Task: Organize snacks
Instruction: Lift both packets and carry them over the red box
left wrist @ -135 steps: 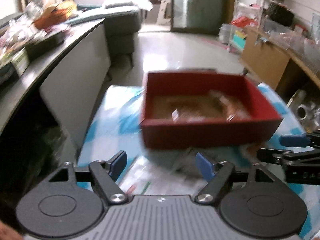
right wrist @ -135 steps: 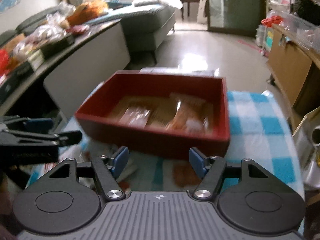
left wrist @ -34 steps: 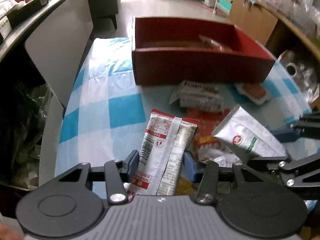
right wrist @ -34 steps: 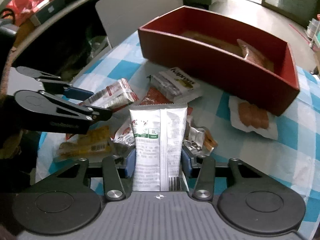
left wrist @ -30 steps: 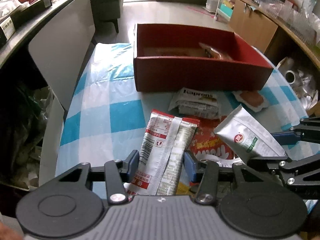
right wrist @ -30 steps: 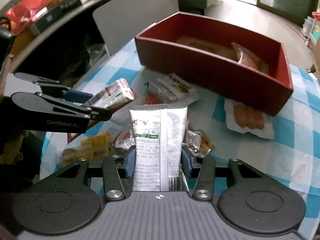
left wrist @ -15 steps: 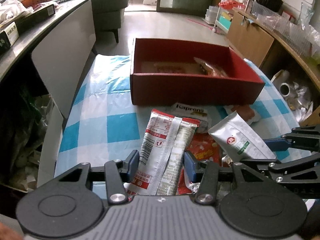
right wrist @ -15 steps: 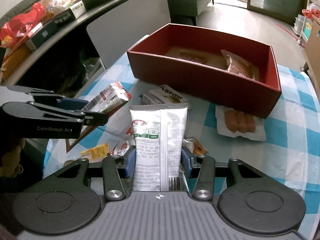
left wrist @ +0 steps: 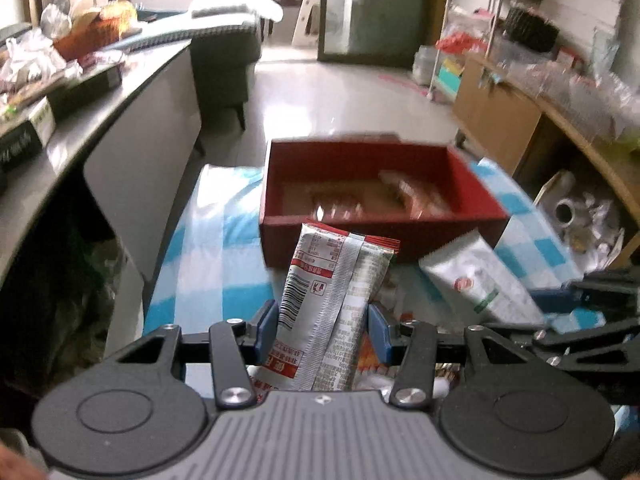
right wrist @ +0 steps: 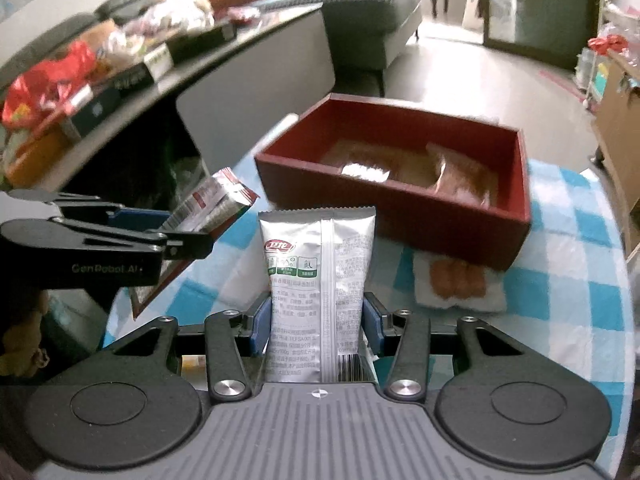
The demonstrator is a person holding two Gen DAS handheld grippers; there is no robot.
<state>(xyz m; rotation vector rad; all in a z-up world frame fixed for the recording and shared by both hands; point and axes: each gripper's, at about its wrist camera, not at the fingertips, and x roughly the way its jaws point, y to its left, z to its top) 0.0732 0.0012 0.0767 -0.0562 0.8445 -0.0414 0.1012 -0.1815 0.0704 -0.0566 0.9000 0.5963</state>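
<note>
My left gripper (left wrist: 323,330) is shut on a red-and-white snack packet (left wrist: 332,304) and holds it above the table, short of the red box (left wrist: 360,240). My right gripper (right wrist: 316,326) is shut on a silver snack pouch (right wrist: 318,276), also raised before the red box (right wrist: 400,196). The box holds several orange-wrapped snacks (right wrist: 464,176). Each gripper shows in the other's view: the right one with the silver pouch (left wrist: 476,284), the left one with the red packet (right wrist: 212,200).
A white packet of sausages (right wrist: 458,284) lies on the blue-checked tablecloth (right wrist: 576,264) in front of the box. More loose snacks (left wrist: 376,356) lie under the left gripper. A cluttered counter (left wrist: 60,92) runs along the left; a cabinet (left wrist: 504,128) stands at the right.
Both grippers have lifted with their packets and tilted up, so the red box sits lower and farther in view. The packets on the table have dropped out of sight below.
</note>
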